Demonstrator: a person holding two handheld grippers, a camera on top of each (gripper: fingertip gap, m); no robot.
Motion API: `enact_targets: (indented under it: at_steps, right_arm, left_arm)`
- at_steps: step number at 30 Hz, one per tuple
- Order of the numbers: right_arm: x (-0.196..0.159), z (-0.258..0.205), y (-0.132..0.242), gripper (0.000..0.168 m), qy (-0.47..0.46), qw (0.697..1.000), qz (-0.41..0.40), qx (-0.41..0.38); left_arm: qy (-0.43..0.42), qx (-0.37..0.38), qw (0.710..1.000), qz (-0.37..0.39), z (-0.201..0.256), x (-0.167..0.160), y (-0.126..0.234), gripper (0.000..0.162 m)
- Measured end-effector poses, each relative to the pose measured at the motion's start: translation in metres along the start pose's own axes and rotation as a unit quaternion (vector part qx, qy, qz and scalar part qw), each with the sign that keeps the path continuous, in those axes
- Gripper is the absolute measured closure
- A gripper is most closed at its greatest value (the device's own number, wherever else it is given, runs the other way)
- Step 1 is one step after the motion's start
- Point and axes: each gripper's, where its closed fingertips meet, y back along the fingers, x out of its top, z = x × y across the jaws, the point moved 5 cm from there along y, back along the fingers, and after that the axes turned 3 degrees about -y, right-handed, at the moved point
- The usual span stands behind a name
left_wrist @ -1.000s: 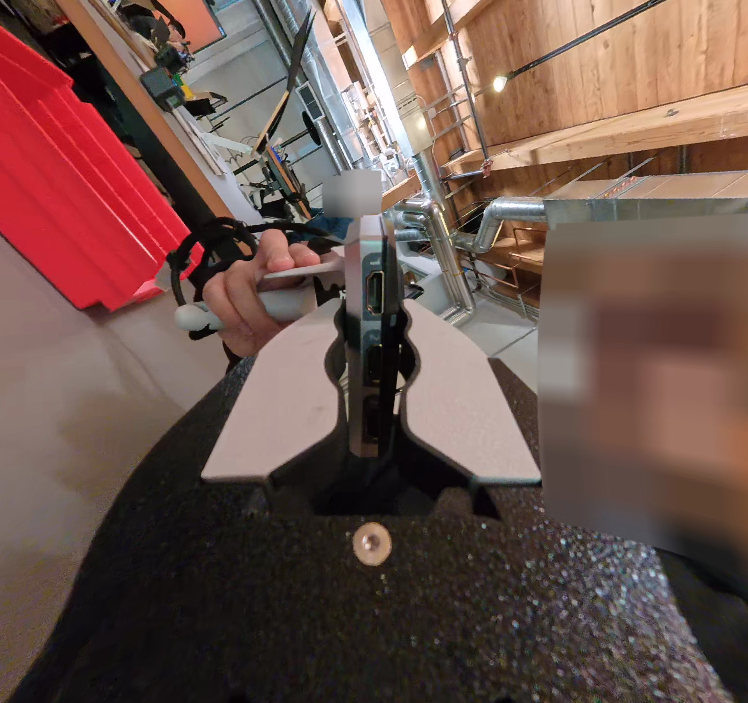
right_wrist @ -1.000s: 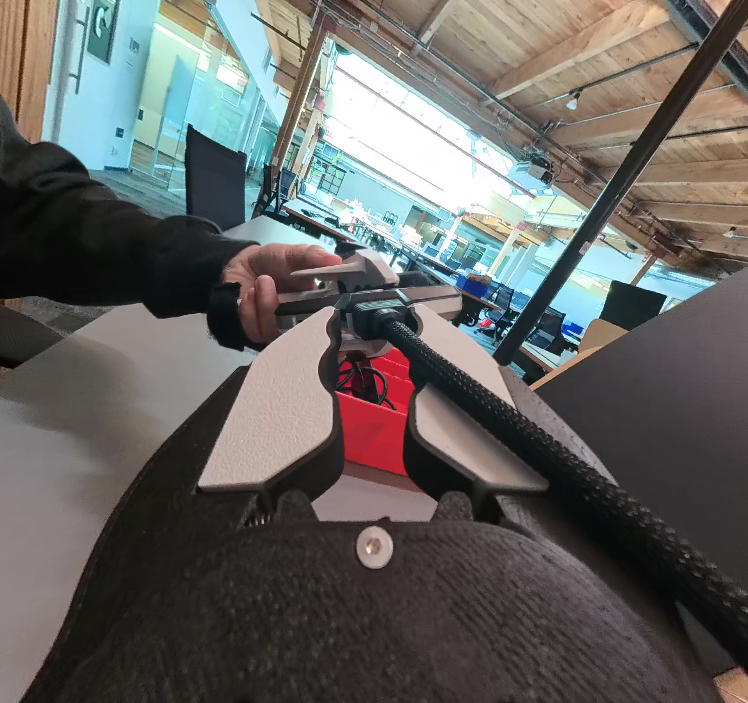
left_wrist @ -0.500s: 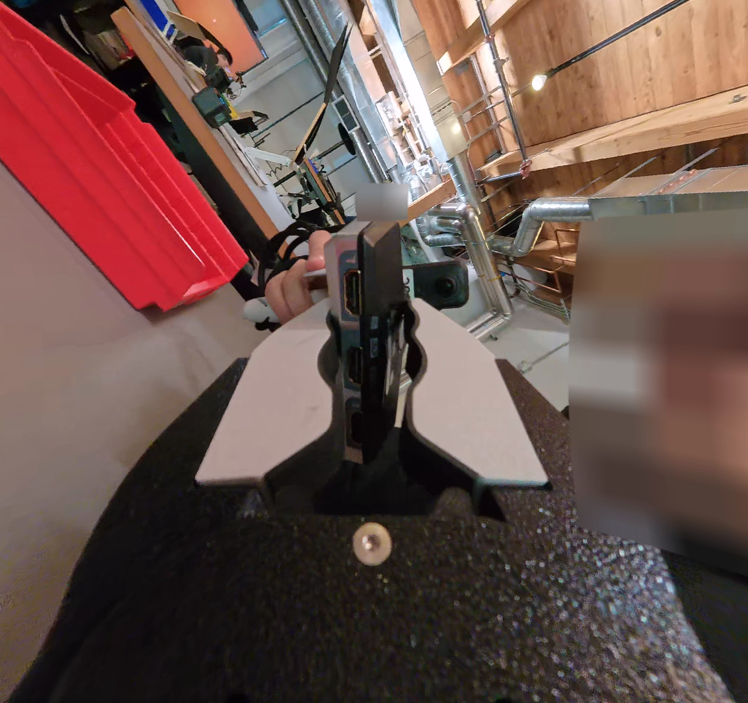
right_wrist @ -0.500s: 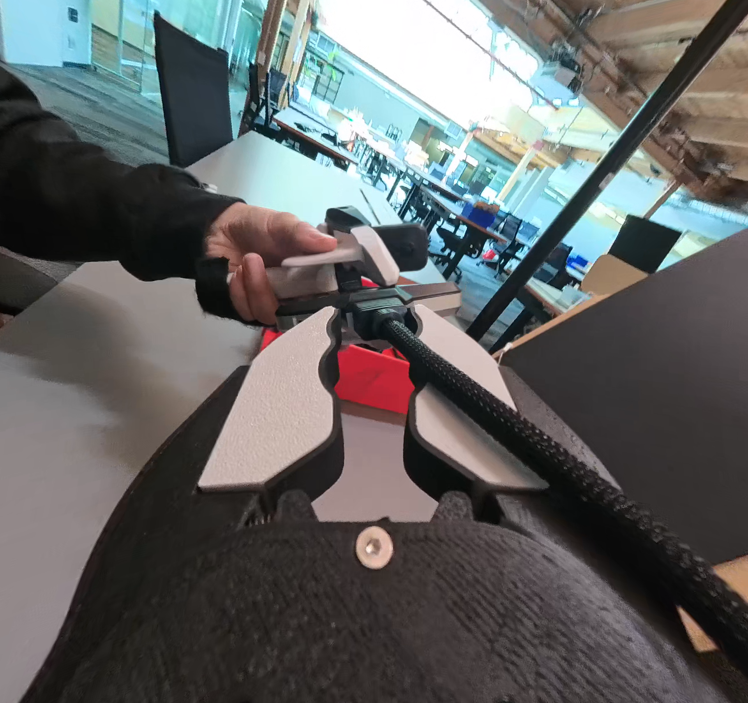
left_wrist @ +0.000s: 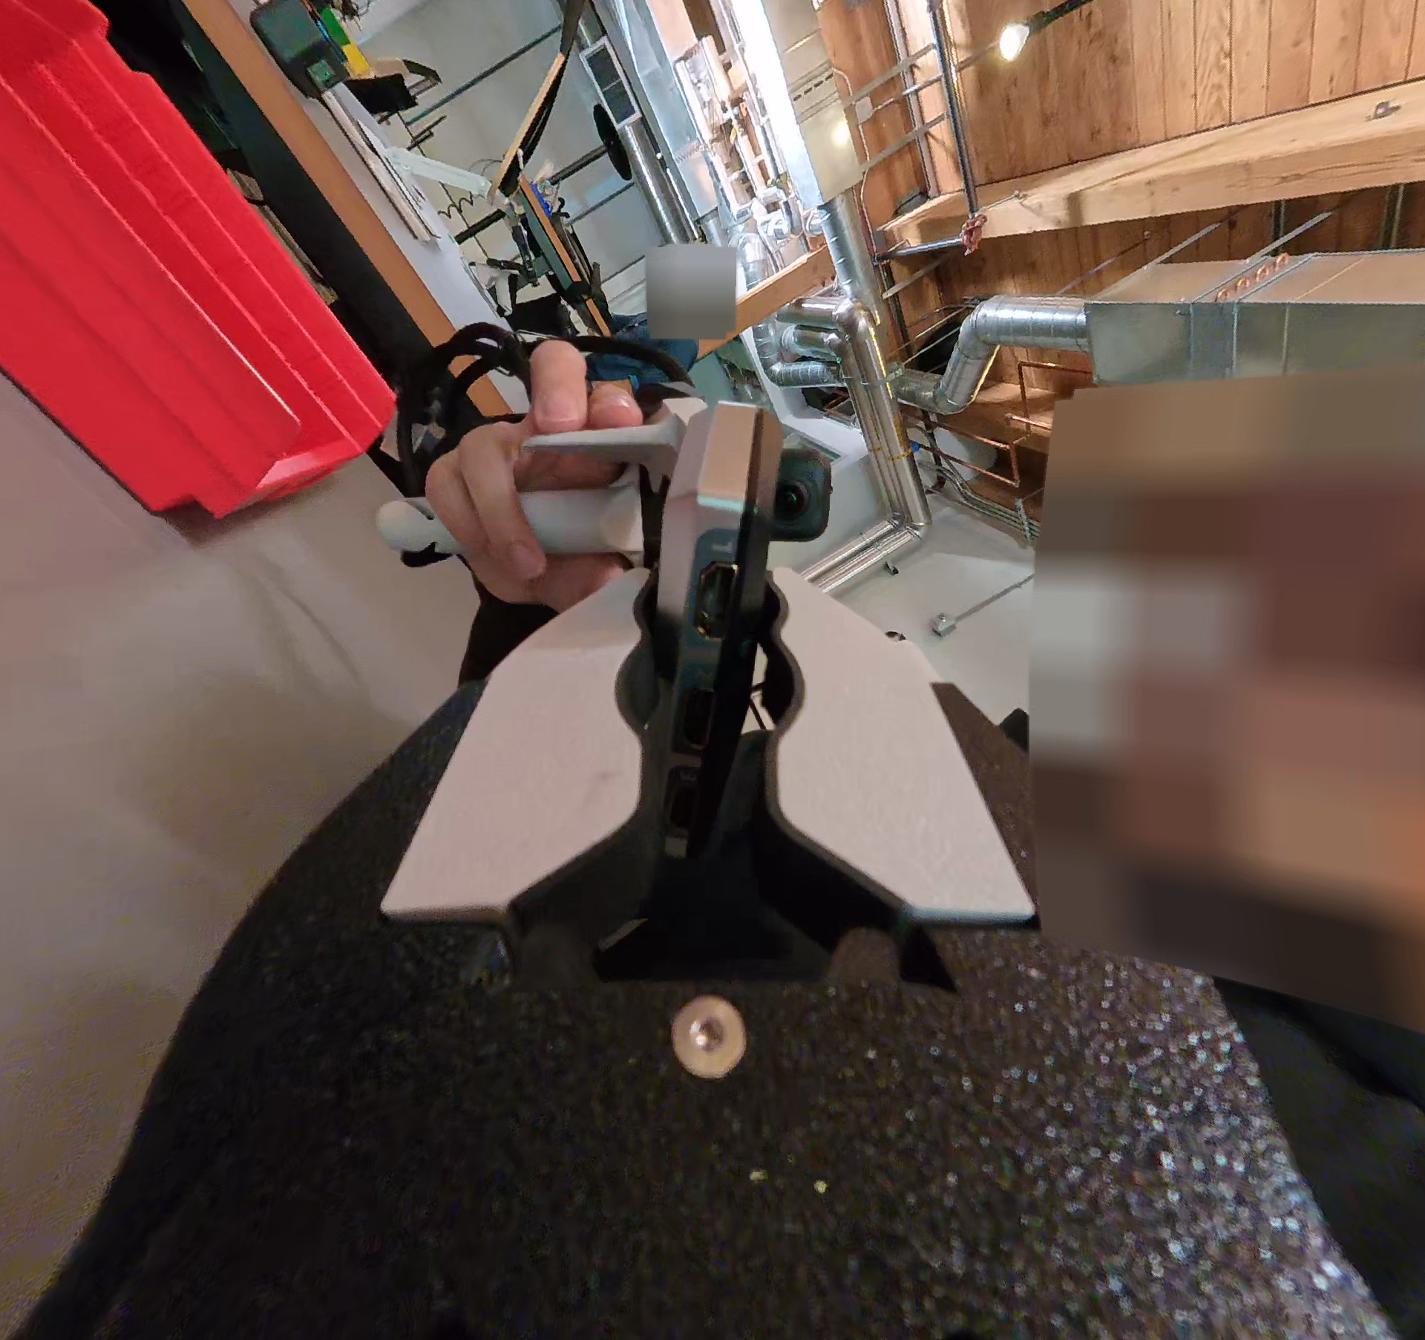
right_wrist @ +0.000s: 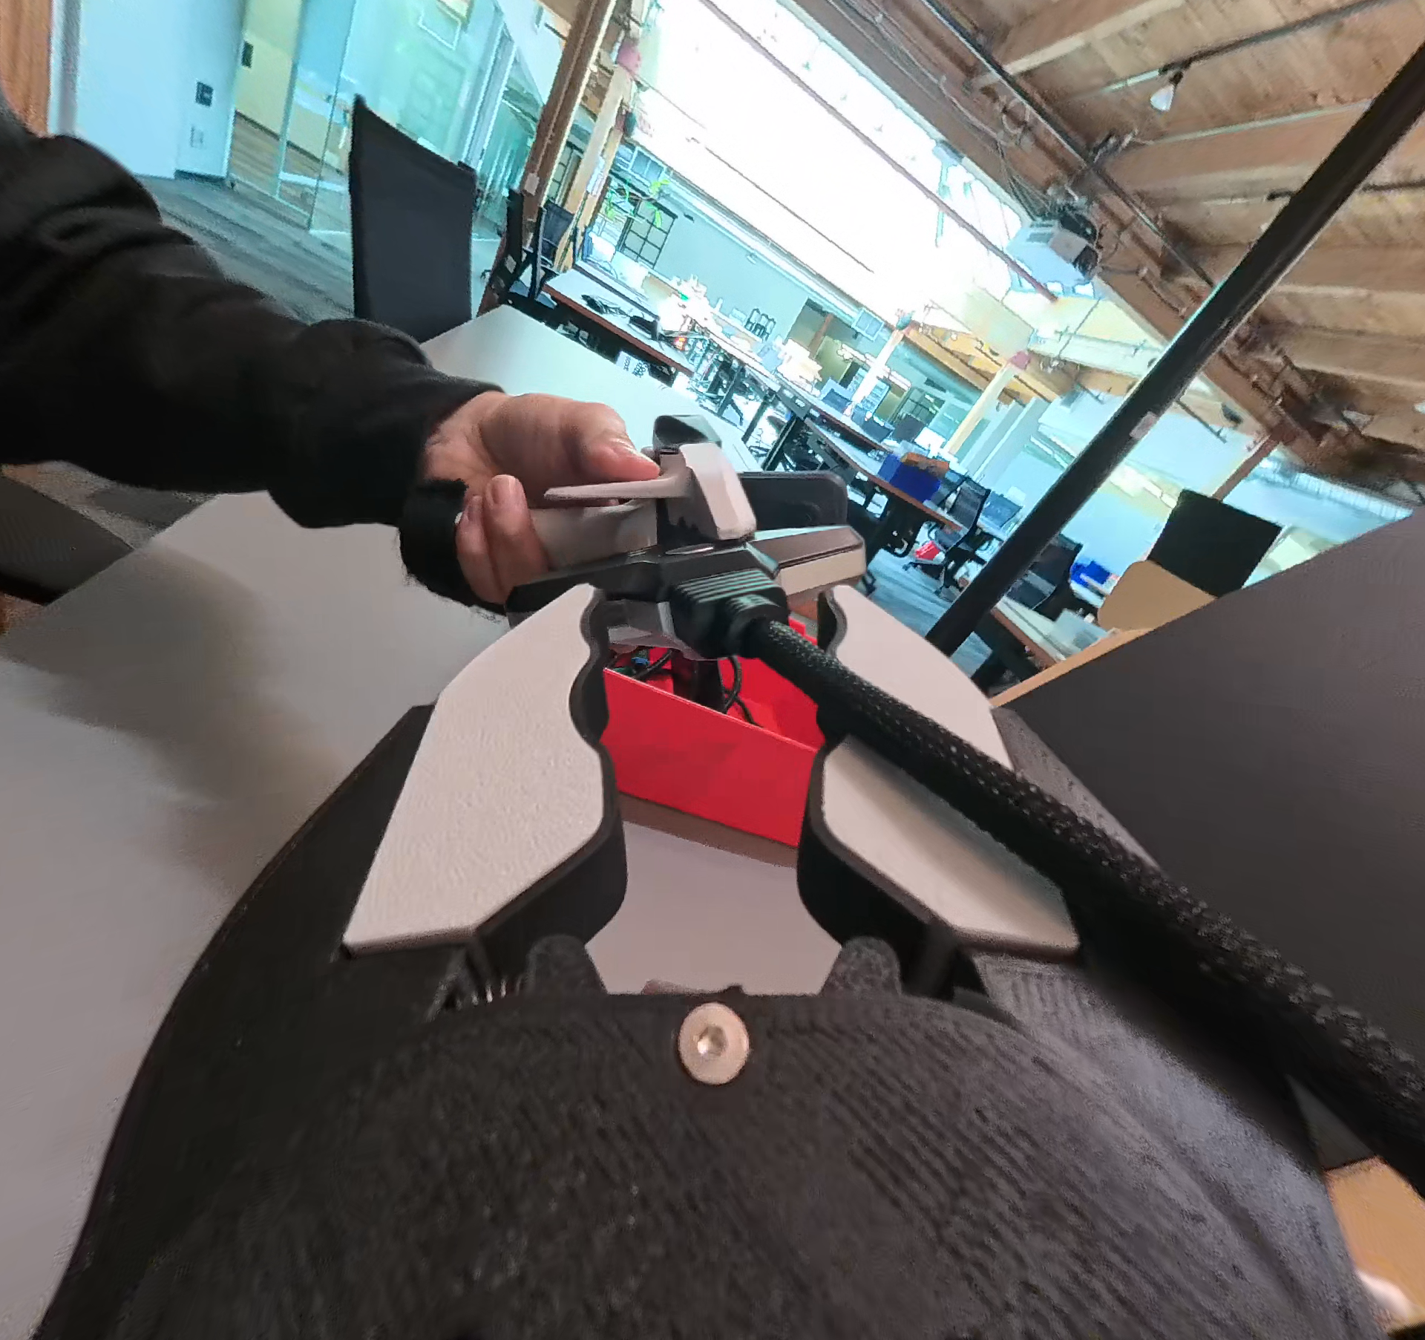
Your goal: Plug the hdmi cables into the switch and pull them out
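My left gripper [left_wrist: 709, 593] is shut on a slim grey HDMI switch [left_wrist: 721, 485] and holds it on edge above the table, with three empty ports facing the camera. In the right wrist view the switch [right_wrist: 817, 555] lies flat ahead. A black HDMI plug [right_wrist: 717, 605] sits against its near edge, apparently in a port. My right gripper [right_wrist: 709, 609] is open, its fingers spread clear on both sides of the plug. The braided black cable [right_wrist: 1002, 817] runs back over the right finger. A hand [right_wrist: 532, 470] holds the left gripper's handle.
A red bin [left_wrist: 154, 262] stands on the grey table [left_wrist: 116, 686]; it also shows in the right wrist view [right_wrist: 709, 763] with cables inside. A black panel [right_wrist: 1234, 724] stands at the right, and a black pole [right_wrist: 1157, 377] rises behind it.
My right gripper's fingers have spread apart and let go of the plug, which stays at the switch. My left gripper still grips the switch, and both have shifted and tilted a little.
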Motion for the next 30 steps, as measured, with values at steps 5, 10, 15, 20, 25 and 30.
enact_targets:
  at_steps: [5, 10, 15, 20, 25, 30]
  right_arm:
    - [0.004, -0.001, -0.001, 0.124, 0.019, 1.0, 0.017, -0.007]
    - [0.004, -0.008, -0.001, 0.137, 0.022, 0.999, 0.003, 0.029]
    - [0.006, -0.005, -0.006, 0.137, 0.036, 0.999, -0.034, -0.002]
    - [-0.003, 0.003, -0.011, 0.138, -0.002, 0.998, -0.058, -0.033]
    - [-0.01, 0.011, -0.015, 0.138, -0.061, 0.994, -0.077, -0.056]
    - [-0.011, 0.01, -0.021, 0.138, -0.083, 0.992, -0.078, -0.061]
  left_arm:
    - [0.013, -0.015, 1.0, 0.002, 0.001, -0.002, 0.0, 0.139]
    - [0.019, -0.016, 0.999, -0.022, -0.001, -0.005, 0.004, 0.138]
    - [-0.002, -0.009, 1.0, 0.005, -0.002, 0.001, 0.007, 0.137]
    - [-0.044, 0.039, 0.996, 0.073, -0.007, 0.011, 0.009, 0.119]
    - [-0.024, 0.054, 0.996, 0.071, -0.019, 0.001, 0.014, 0.128]
    - [0.01, 0.011, 0.996, 0.089, -0.022, 0.001, 0.021, 0.134]
